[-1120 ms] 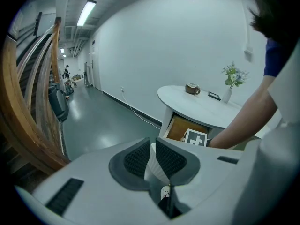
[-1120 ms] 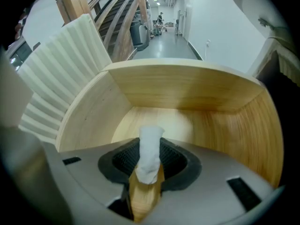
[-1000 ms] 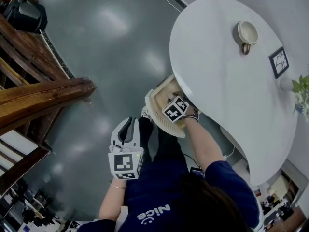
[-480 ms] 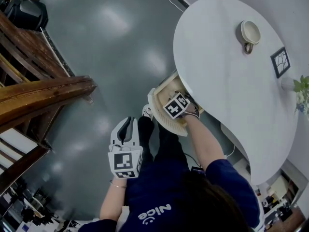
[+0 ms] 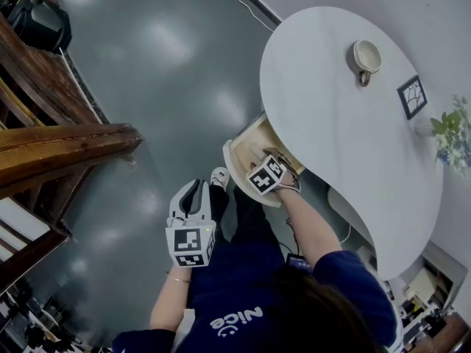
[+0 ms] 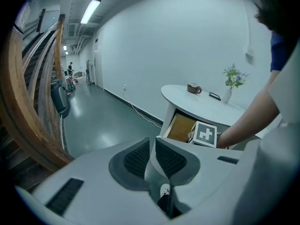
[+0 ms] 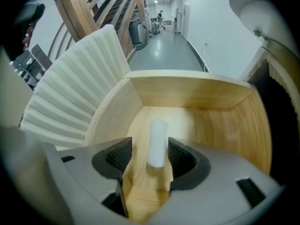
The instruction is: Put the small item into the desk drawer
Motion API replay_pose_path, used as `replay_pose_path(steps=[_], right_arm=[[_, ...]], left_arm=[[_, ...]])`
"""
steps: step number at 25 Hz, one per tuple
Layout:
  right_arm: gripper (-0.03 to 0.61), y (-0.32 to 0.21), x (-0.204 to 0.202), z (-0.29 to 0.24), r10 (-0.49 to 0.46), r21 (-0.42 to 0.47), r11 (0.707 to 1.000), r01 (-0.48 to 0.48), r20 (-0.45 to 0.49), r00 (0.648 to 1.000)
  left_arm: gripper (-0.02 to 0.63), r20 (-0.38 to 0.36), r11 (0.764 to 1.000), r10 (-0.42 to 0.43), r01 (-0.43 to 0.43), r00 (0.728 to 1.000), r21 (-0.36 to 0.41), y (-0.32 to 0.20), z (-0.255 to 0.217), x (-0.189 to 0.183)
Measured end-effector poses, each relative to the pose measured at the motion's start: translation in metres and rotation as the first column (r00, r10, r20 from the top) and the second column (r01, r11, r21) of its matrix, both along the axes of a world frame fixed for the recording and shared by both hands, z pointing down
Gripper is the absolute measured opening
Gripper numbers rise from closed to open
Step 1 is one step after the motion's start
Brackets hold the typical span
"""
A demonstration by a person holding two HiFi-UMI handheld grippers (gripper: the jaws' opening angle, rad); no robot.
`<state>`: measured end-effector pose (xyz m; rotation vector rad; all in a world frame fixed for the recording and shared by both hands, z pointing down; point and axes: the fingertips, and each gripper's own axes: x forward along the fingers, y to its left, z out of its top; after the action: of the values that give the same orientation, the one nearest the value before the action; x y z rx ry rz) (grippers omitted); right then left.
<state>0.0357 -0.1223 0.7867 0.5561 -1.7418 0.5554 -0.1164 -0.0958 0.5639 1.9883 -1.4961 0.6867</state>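
The desk drawer (image 5: 241,147) stands pulled out from under the white desk (image 5: 324,109). My right gripper (image 5: 259,162) reaches down into it. In the right gripper view the small item, a short white cylinder (image 7: 157,143), lies on the drawer's wooden floor (image 7: 206,121) between the jaws of the right gripper (image 7: 150,156). The jaws are opening, with a clear gap beside the left pad (image 7: 119,156). My left gripper (image 5: 193,191) hangs over the grey floor, left of the drawer, shut and empty (image 6: 152,156). From there the open drawer (image 6: 180,127) shows ahead.
On the desk stand a cup (image 5: 366,56), a small framed picture (image 5: 411,96) and a vase of flowers (image 5: 444,129). A ribbed white drawer front (image 7: 70,102) rises to the left of the right gripper. A wooden staircase (image 5: 51,145) fills the left side.
The right gripper stays down in the drawer and the left gripper holds its place; only the head view has shifted slightly.
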Motion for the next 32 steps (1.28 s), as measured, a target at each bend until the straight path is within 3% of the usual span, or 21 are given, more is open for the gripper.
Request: replay_pose_path(steps=[8,17,27,32], right_arm=[[0.245,0.005,0.0,-0.034,-0.013,0.061,0.998,0.012,0.014,1.0],[0.244,0.002,-0.004,-0.09,0.104,0.136,0.984,-0.114,0.078,0.991],[0.242,0.01,-0.004,-0.14,0.212,0.204,0.949,-0.24,0.152,0.965],[0.242,0.009,-0.003,-0.168,0.253,0.269,0.916,-0.298,0.188,0.949]], left_arm=[[0.043,-0.019,0.998,0.055,-0.055,0.998,0.039,-0.007,-0.009,0.011],[0.043,-0.031,0.987,0.135,-0.132,0.99,0.092,-0.012,-0.027,0.015],[0.043,-0.062,0.966,0.224,-0.213,0.973,0.149,-0.018,-0.042,0.035],[0.043,-0.065,0.948,0.272,-0.256,0.96,0.188,-0.024,-0.055,0.044]])
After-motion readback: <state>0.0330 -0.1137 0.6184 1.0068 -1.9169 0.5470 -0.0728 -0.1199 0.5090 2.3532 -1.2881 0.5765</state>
